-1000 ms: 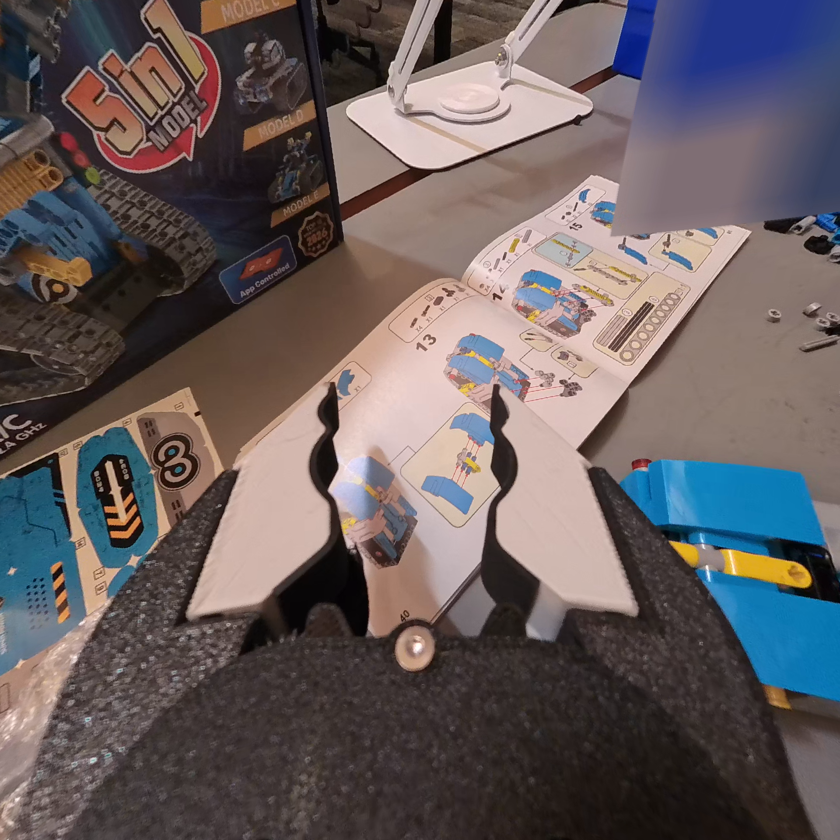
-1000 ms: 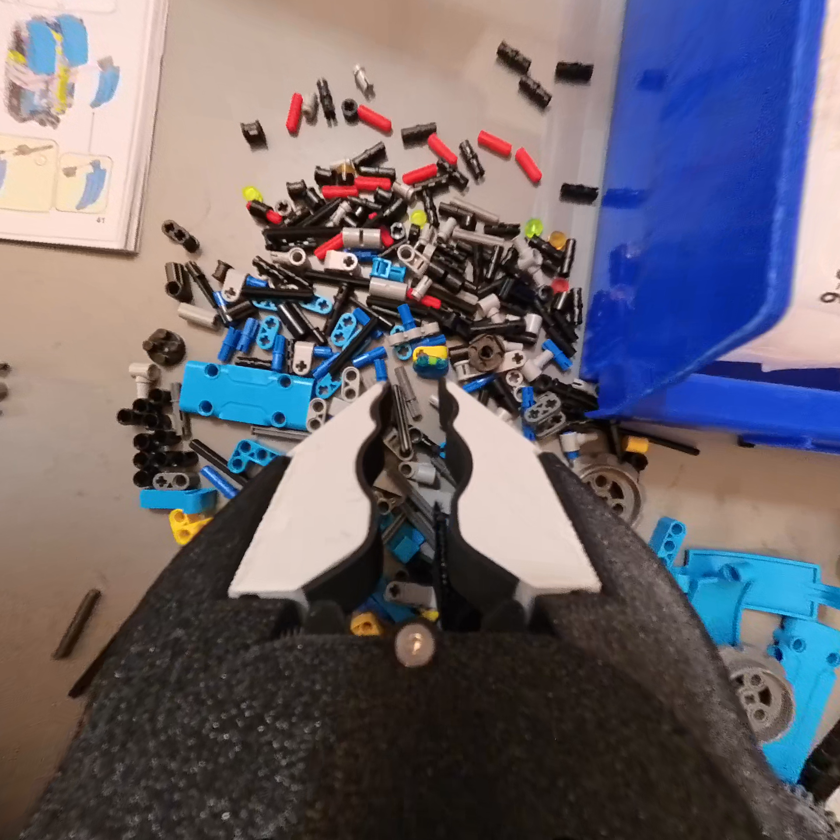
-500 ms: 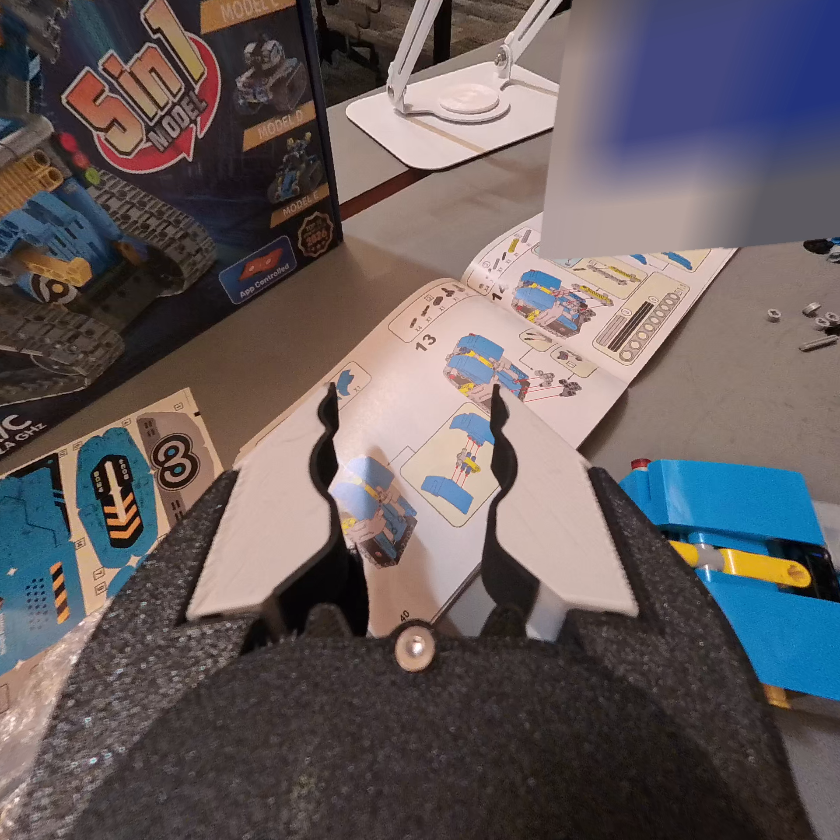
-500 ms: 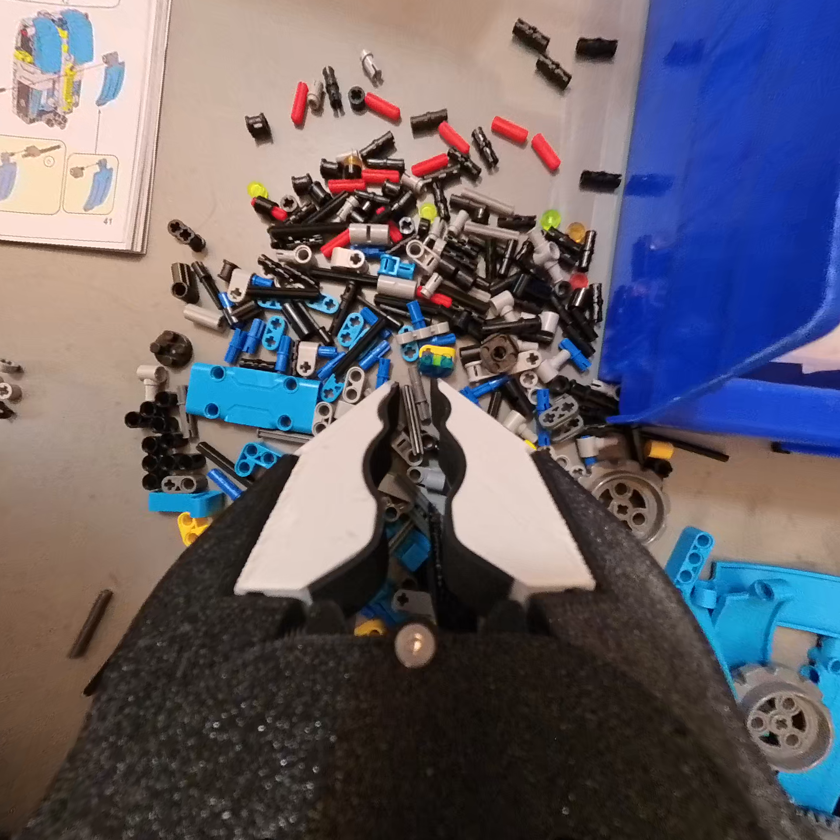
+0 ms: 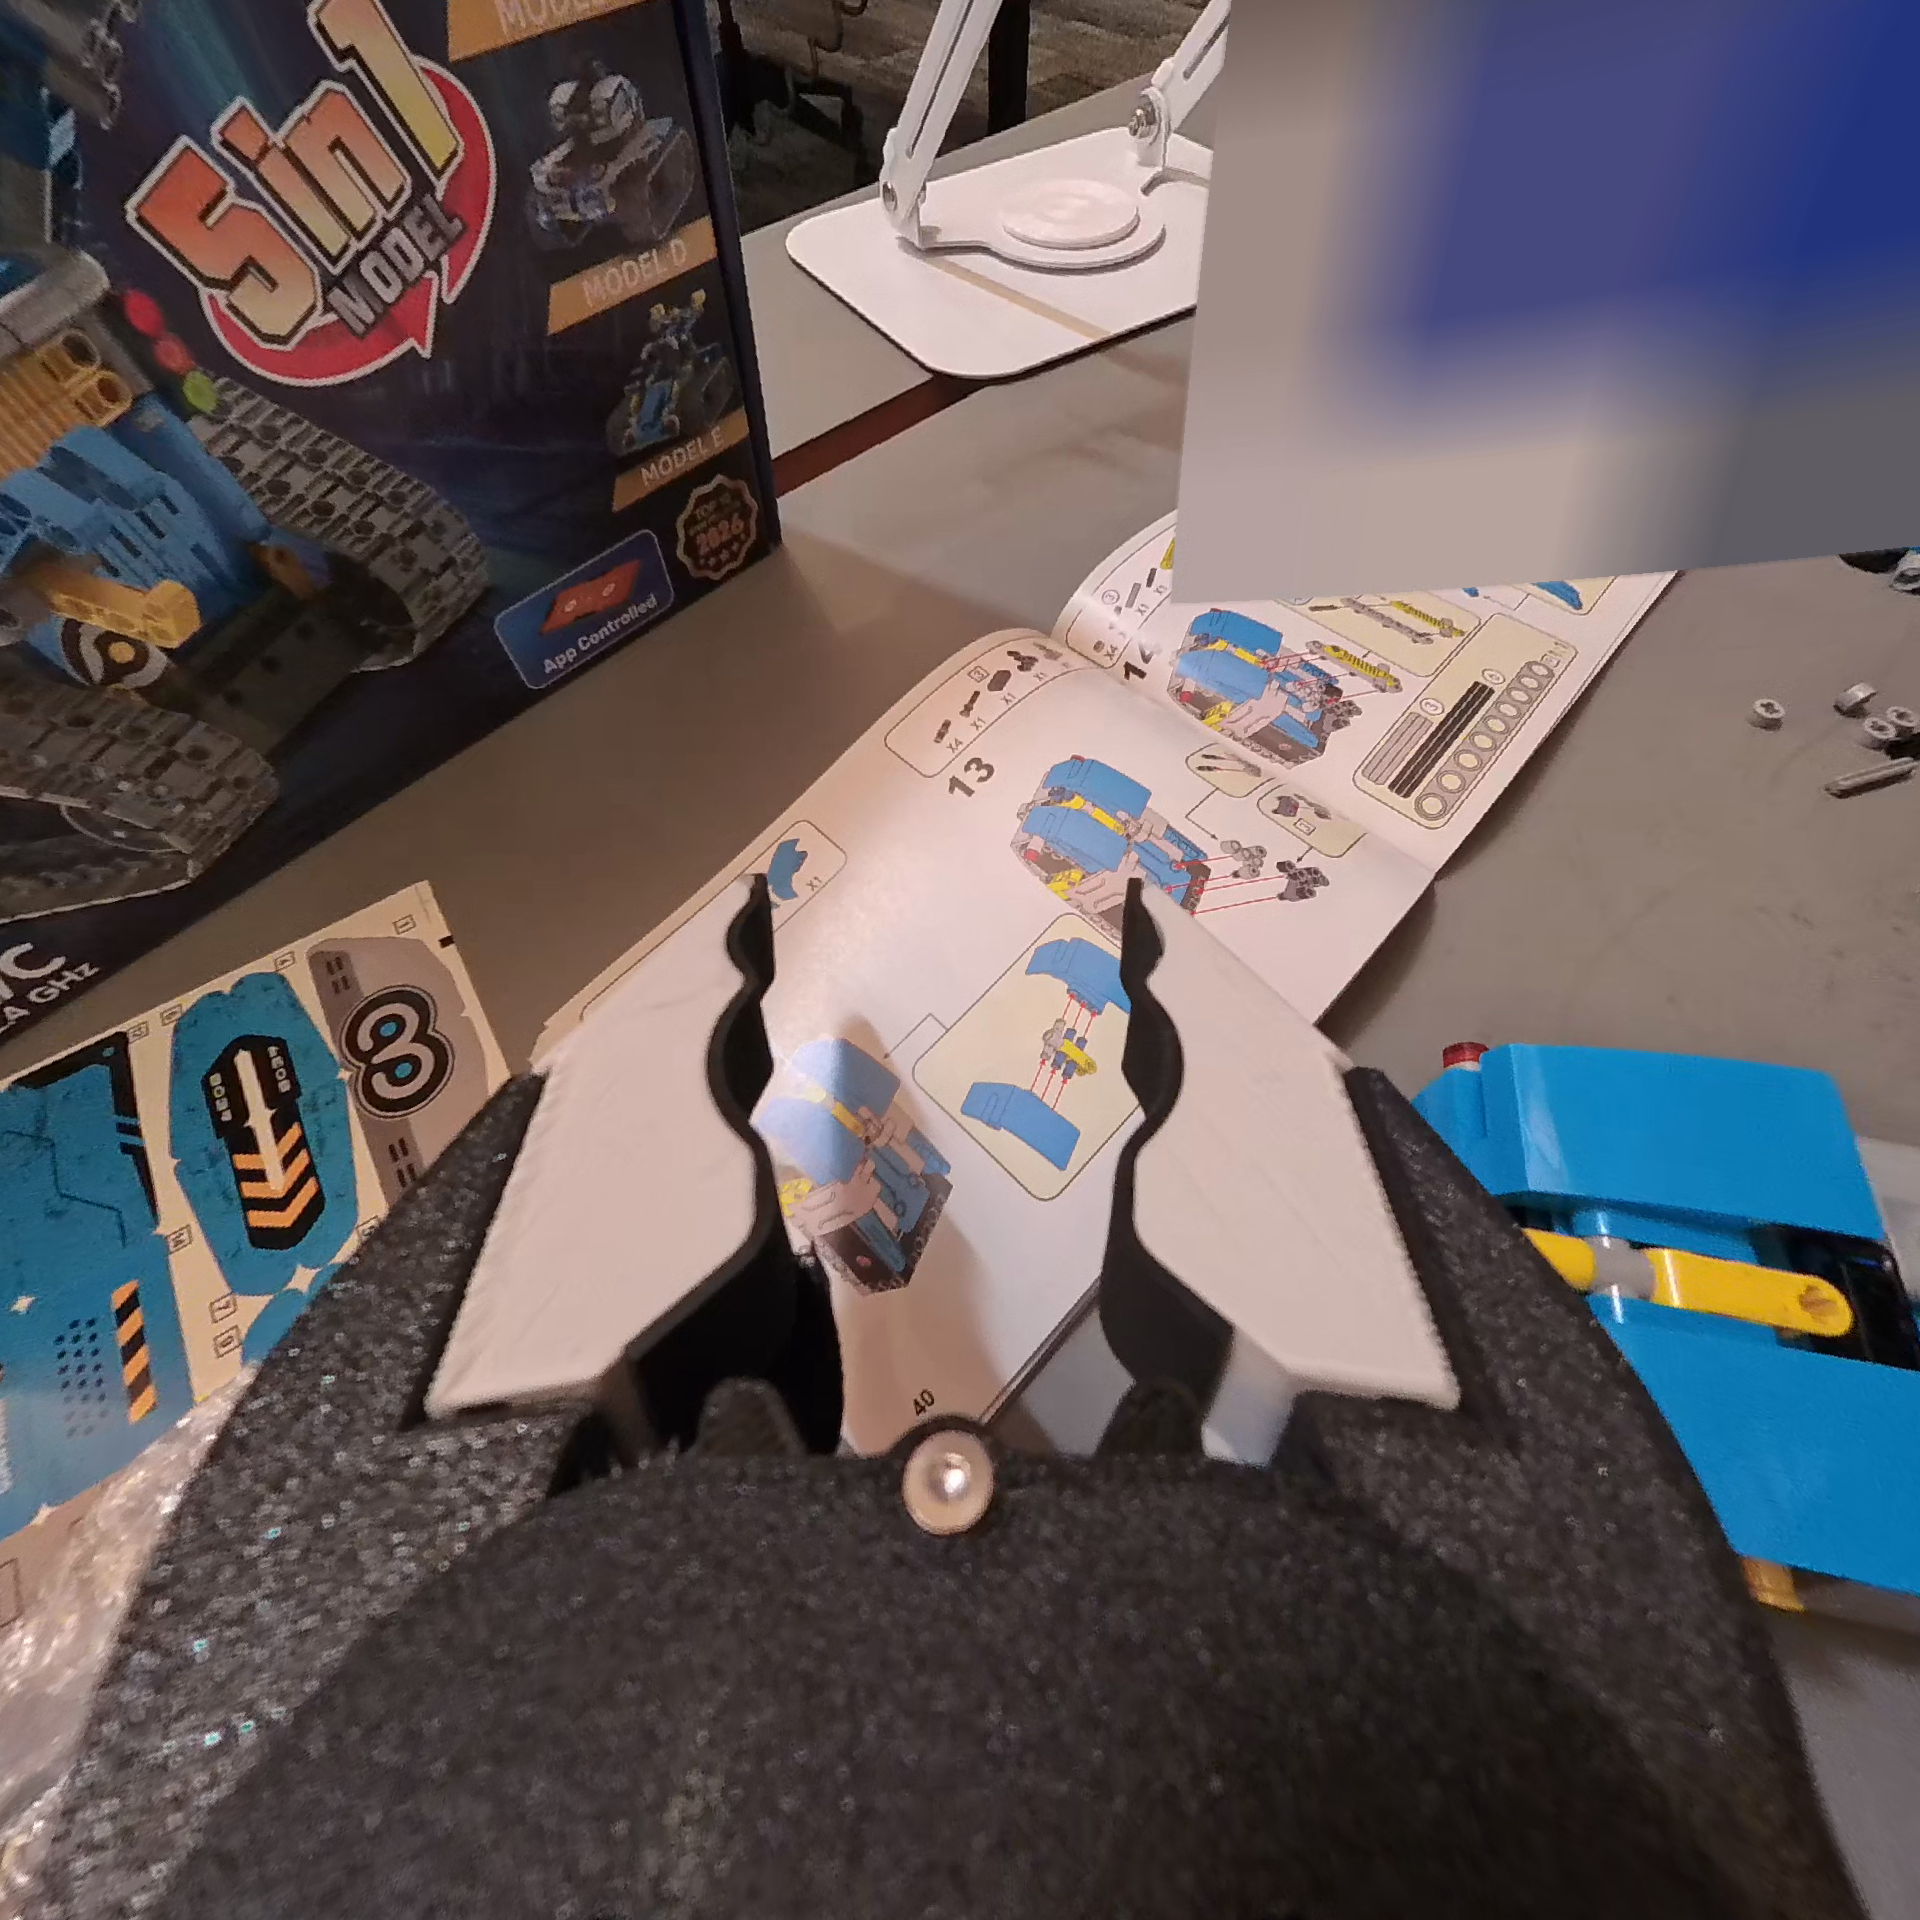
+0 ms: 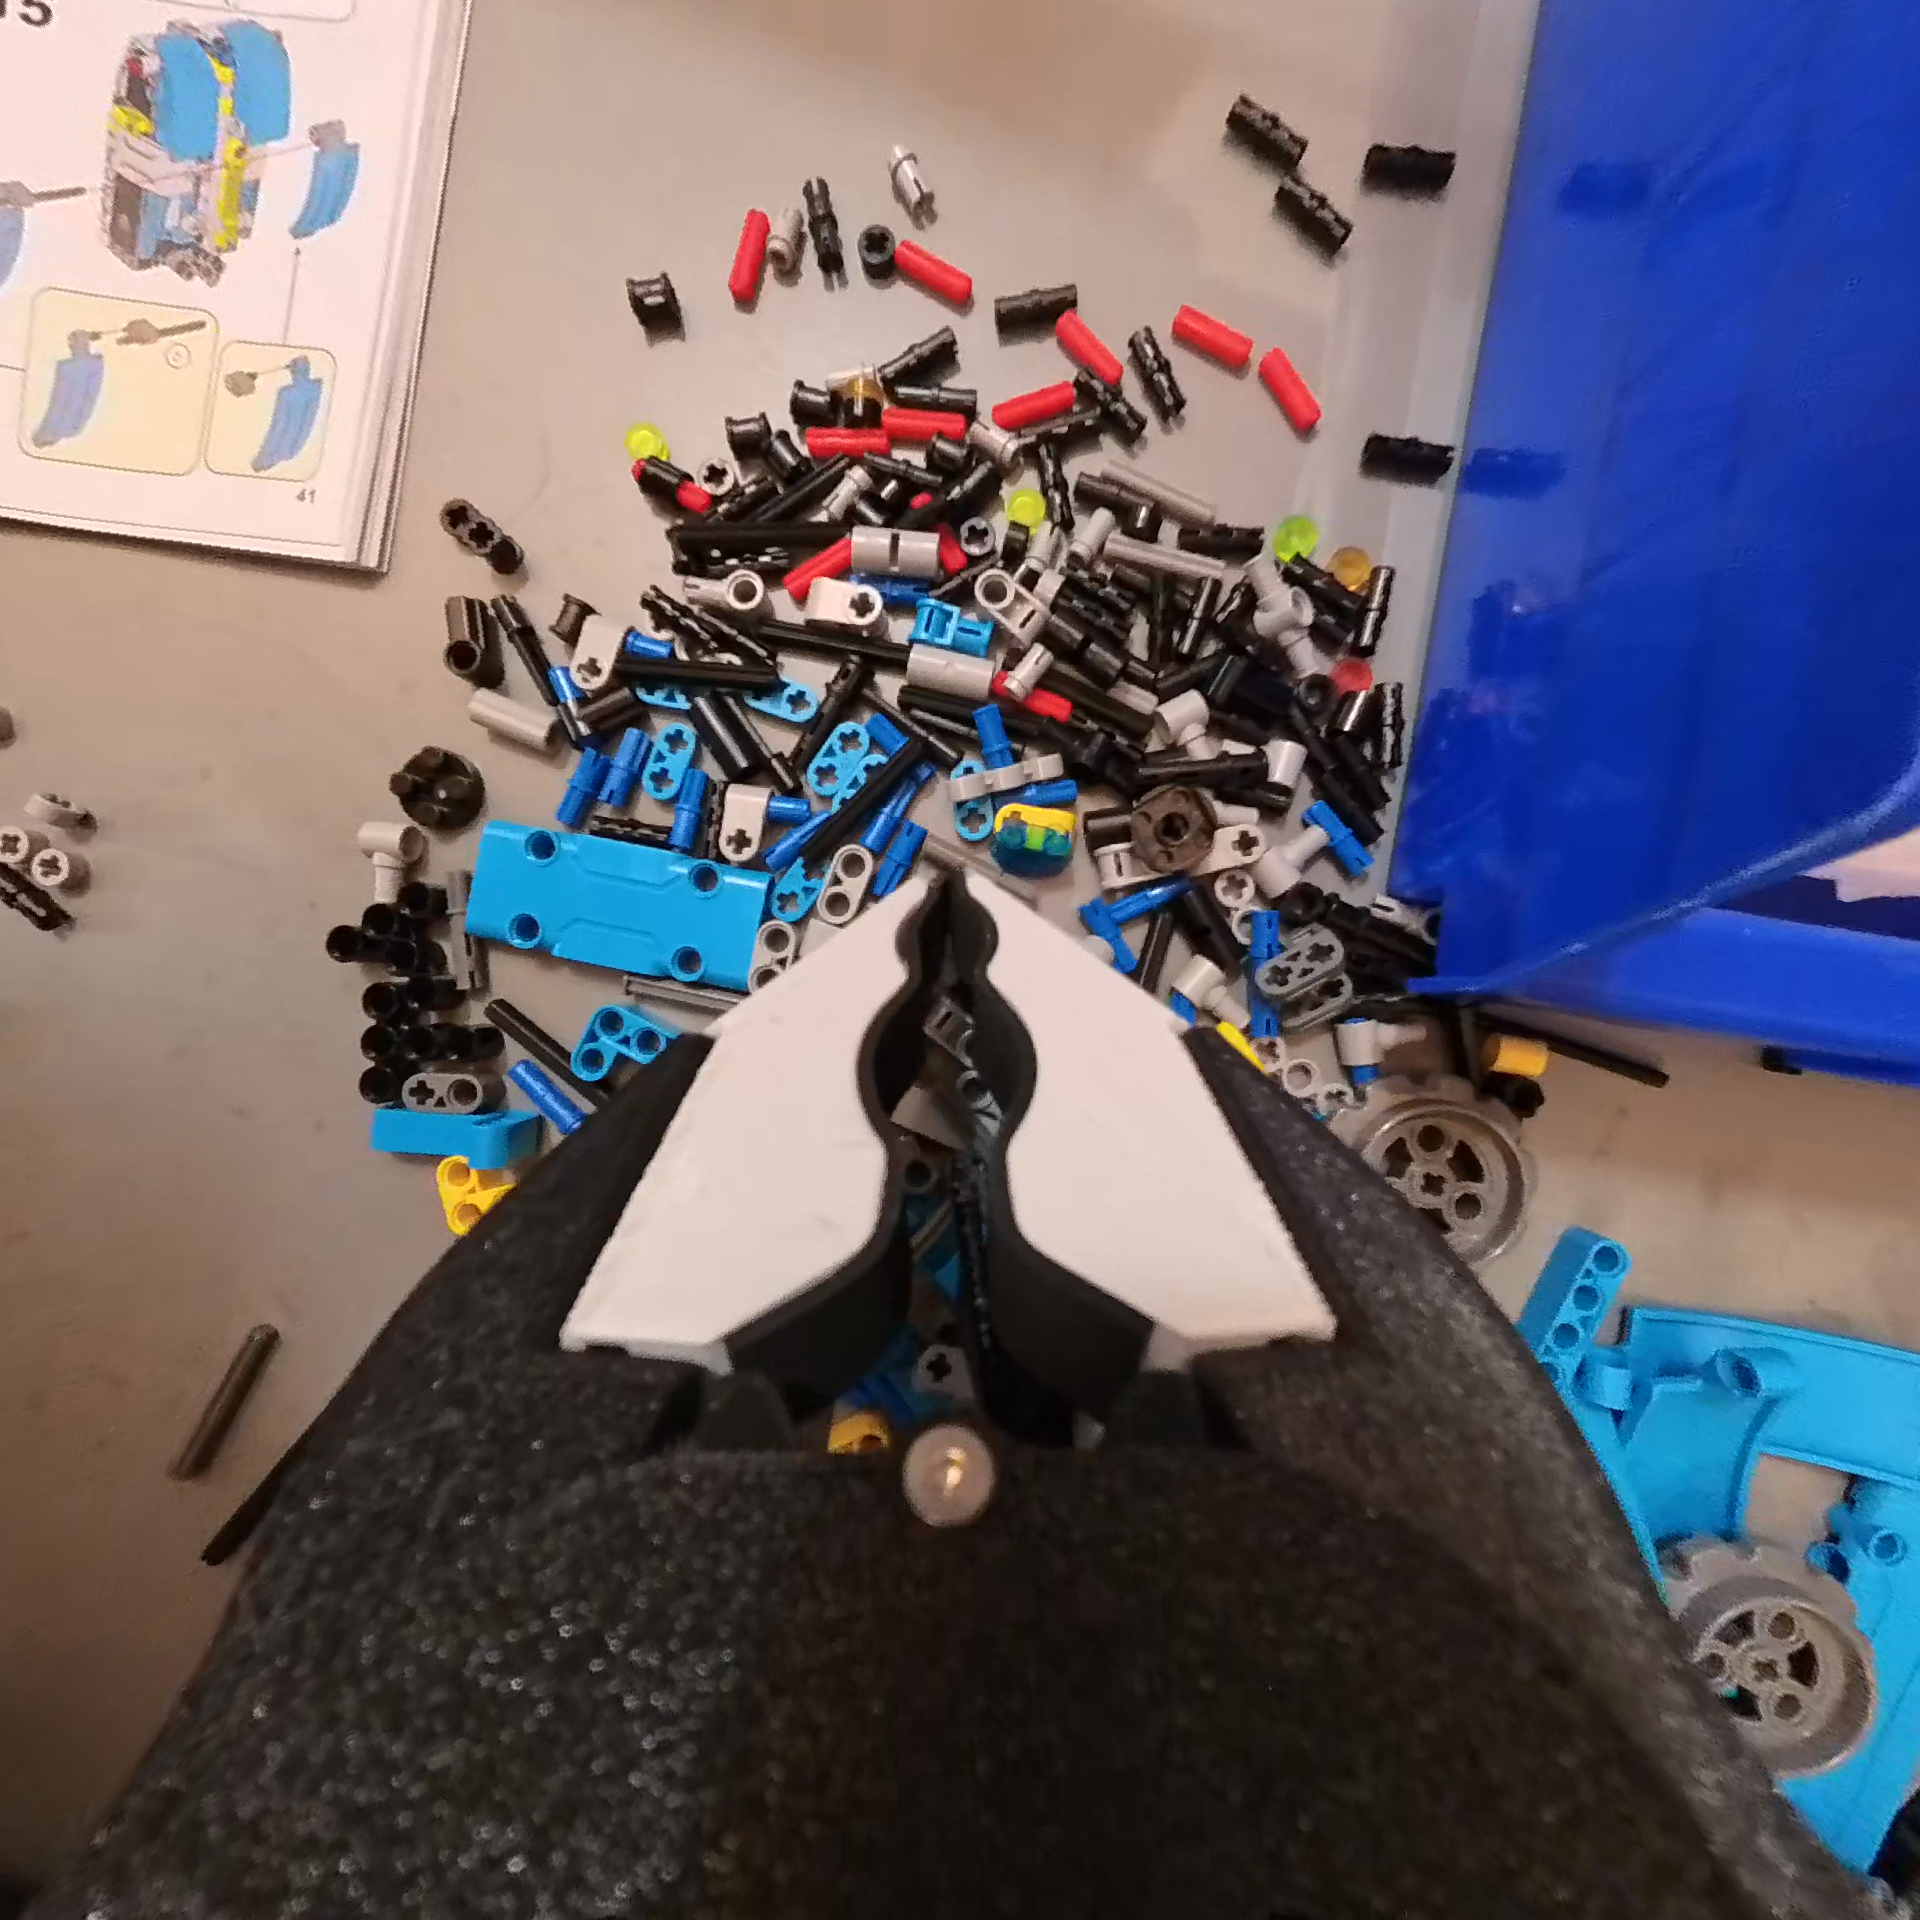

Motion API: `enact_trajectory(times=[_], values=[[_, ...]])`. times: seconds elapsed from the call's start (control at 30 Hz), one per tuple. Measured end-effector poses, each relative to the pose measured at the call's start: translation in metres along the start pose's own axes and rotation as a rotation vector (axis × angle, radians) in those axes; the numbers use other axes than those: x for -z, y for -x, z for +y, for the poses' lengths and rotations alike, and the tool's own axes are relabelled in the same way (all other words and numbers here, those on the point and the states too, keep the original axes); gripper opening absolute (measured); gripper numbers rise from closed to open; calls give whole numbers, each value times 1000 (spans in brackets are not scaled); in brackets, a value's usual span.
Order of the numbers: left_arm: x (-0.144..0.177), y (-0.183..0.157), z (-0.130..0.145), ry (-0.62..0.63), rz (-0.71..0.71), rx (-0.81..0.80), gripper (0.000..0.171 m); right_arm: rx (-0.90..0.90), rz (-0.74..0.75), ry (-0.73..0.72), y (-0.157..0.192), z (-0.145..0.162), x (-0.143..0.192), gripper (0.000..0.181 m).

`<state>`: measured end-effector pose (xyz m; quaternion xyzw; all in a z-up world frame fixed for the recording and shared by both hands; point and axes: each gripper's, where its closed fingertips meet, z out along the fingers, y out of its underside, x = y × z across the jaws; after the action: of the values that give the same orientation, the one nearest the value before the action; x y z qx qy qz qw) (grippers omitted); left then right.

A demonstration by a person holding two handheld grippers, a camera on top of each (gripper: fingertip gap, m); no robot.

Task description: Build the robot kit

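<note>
**Op:** My right hand-held gripper [image 6: 945, 894] is now showing its jaws together. A second ago they were standing apart over the pile of small parts [image 6: 1039, 644], and they have been narrowing since.

**Spotter:** Is it holding anything?

**Op:** I can't tell. A thin dark rod [image 6: 975, 1195] is showing in the gap behind the tips, but I'm not seeing whether it's pinched. The tips are sitting at the pile's near edge, just beside the light-blue plate [image 6: 613, 904].

**Spotter:** And the left?

**Op:** My left hand-held gripper [image 5: 940, 894] is hanging unchanged over the open booklet [image 5: 935, 748], jaws apart and empty.

**Spotter:** What's crowding you?

**Op:** The blue bin [image 6: 1683, 468] is pressing against the pile's right side, with a grey wheel [image 6: 1444, 1174] near its corner. On the left, a blue model [image 5: 1662, 1143], a sticker sheet [image 5: 208, 1122] and the box [image 5: 364, 416] are lying around the bench [image 5: 623, 748].
</note>
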<state>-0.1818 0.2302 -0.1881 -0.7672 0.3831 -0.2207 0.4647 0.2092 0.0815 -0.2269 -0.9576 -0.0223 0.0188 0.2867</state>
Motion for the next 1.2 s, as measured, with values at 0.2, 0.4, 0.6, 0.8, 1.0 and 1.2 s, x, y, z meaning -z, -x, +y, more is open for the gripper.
enact_trajectory(times=[0.2,0.4,0.6,0.8,1.0,1.2], values=[[0,0,0,-1,0,0,68,3,8,-23,-1,-4,4,0],[0,0,0,1,1,1,68,-19,27,-73,-7,-11,11,0],[-1,0,1,6,2,2,68,-32,20,-67,-8,-9,11,0],[0,0,1,6,3,2,67,2,63,-14,-9,-2,2,17],[-1,0,1,7,4,1,68,1,59,-9,-9,-1,0,20],[-1,-1,1,9,4,0,68,-4,0,11,0,2,-4,8]])
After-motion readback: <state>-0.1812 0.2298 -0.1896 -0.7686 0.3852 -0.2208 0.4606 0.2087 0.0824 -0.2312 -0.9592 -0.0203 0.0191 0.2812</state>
